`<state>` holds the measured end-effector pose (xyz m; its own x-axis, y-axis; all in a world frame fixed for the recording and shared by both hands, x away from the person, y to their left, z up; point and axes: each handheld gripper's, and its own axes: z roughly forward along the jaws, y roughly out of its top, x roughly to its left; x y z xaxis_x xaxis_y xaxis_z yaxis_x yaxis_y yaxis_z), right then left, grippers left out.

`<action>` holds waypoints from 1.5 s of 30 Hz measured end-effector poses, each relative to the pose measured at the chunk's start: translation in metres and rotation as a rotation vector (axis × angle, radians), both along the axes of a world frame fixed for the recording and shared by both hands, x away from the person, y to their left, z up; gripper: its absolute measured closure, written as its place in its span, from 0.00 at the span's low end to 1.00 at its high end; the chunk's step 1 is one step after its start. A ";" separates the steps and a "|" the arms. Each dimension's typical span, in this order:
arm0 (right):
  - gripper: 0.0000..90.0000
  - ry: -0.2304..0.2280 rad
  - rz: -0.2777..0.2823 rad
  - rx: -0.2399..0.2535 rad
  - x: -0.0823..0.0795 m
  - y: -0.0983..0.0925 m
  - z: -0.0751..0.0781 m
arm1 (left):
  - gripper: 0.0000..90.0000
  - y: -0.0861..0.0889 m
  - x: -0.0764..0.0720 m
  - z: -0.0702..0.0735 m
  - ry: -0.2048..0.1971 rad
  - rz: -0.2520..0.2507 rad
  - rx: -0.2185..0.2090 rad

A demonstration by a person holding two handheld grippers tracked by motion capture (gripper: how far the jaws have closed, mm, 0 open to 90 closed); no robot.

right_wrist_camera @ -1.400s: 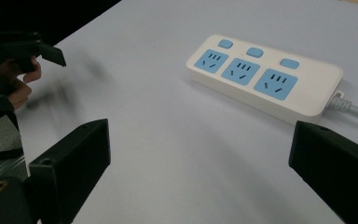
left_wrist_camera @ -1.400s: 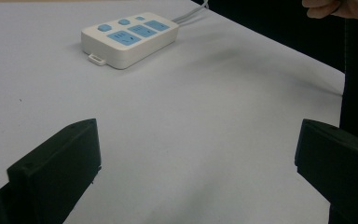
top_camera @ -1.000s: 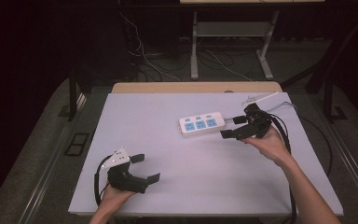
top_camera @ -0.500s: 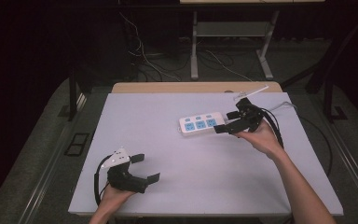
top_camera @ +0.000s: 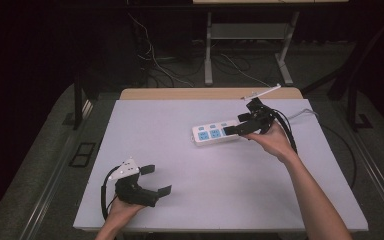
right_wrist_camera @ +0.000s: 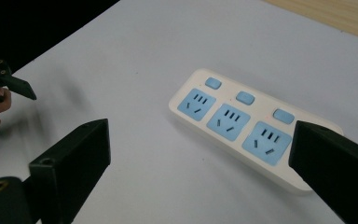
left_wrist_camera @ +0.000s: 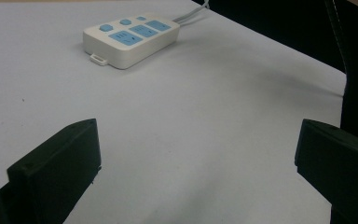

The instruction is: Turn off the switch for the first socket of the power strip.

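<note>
A white power strip (top_camera: 214,134) with three blue sockets and three blue buttons lies flat on the pale table (top_camera: 205,175), right of centre. My right gripper (top_camera: 236,125) hovers at the strip's right end, open, with nothing between its fingers. In the right gripper view the strip (right_wrist_camera: 235,123) lies just beyond and between the spread jaws of that gripper (right_wrist_camera: 203,140). My left gripper (top_camera: 156,180) rests open and empty near the front left corner. The left gripper view looks between that gripper's (left_wrist_camera: 198,158) wide jaws at the strip (left_wrist_camera: 130,39) far off.
The strip's pale cable (top_camera: 300,116) runs off toward the table's right edge. A thin white rod (top_camera: 262,92) lies on the wooden strip (top_camera: 180,94) along the table's back edge. Black cables trail from both grippers. Dark floor surrounds the table.
My right gripper has moved left and slightly away from me, closing in on the right end of the power strip. The left gripper and the strip have stayed put.
</note>
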<state>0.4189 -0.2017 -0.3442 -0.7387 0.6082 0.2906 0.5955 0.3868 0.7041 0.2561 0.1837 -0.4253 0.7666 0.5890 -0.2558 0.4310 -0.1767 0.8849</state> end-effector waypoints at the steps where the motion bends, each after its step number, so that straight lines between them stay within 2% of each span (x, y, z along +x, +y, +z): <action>1: 0.06 0.003 0.000 -0.002 0.001 0.001 0.000 | 0.00 0.000 0.000 0.000 0.000 0.000 0.000; 15: 0.06 0.015 -0.015 -0.012 0.023 0.017 0.000 | 0.00 0.001 0.000 0.000 0.000 -0.001 -0.001; 27: 0.06 0.034 -0.081 0.010 0.045 0.019 -0.010 | 0.00 0.001 0.001 0.000 0.001 0.001 -0.003; 34: 0.06 0.051 -0.124 0.035 0.054 0.013 -0.019 | 0.00 0.002 0.001 0.000 0.002 0.000 -0.006; 35: 0.07 0.053 -0.130 0.036 0.056 0.012 -0.020 | 0.00 0.001 0.001 0.000 0.002 -0.001 -0.005; 37: 0.18 0.051 -0.136 0.045 0.058 0.010 -0.022 | 0.00 0.001 0.001 0.000 0.002 -0.001 -0.004; 38: 0.18 0.051 -0.136 0.045 0.058 0.010 -0.022 | 0.00 0.001 0.001 0.000 0.003 -0.002 -0.005; 40: 0.27 0.051 -0.154 0.044 0.061 0.009 -0.026 | 0.00 0.002 0.001 0.000 0.002 -0.001 -0.006; 45: 0.39 0.063 -0.169 0.039 0.064 0.009 -0.031 | 0.00 0.002 0.001 0.000 0.003 -0.001 -0.007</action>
